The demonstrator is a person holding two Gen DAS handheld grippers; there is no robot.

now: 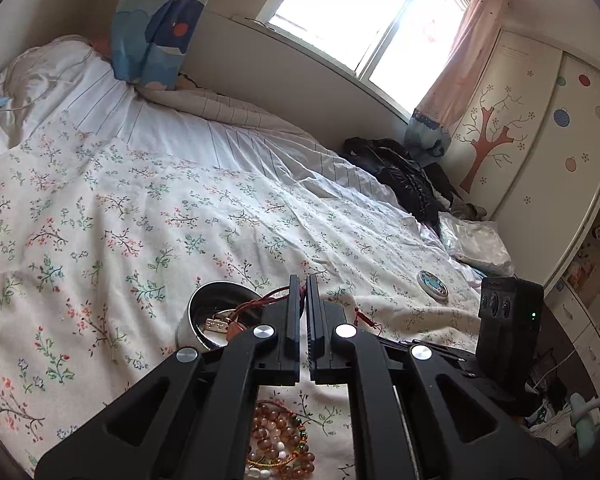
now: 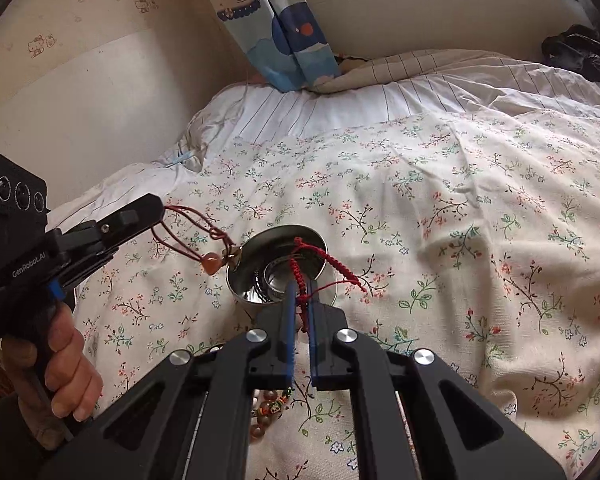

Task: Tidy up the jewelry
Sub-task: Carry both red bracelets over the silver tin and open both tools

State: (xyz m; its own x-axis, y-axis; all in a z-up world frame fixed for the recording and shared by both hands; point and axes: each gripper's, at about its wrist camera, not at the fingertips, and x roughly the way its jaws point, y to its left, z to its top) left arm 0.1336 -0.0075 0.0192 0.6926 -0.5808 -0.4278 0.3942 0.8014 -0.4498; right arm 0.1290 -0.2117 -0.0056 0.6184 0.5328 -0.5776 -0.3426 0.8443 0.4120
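Evidently mid-drop, the left gripper (image 2: 162,210) pinches a brown cord necklace (image 2: 204,246) and the right gripper (image 2: 300,292) pinches a red braided bracelet (image 2: 320,260) over the steel bowl (image 2: 236,280), so each next needs lowering and releasing.

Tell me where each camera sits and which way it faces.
Left wrist: on the left claw, looking across the floral bed toward the window; its closed fingers pinch a brown cord necklace above the steel bowl; the right gripper's body shows at right.
Right wrist: on the right claw, looking down at the bowl, pinching a red braided bracelet; the left claw and hand show at left.
Shared: bowl, bed, bead strands, whale curtain.
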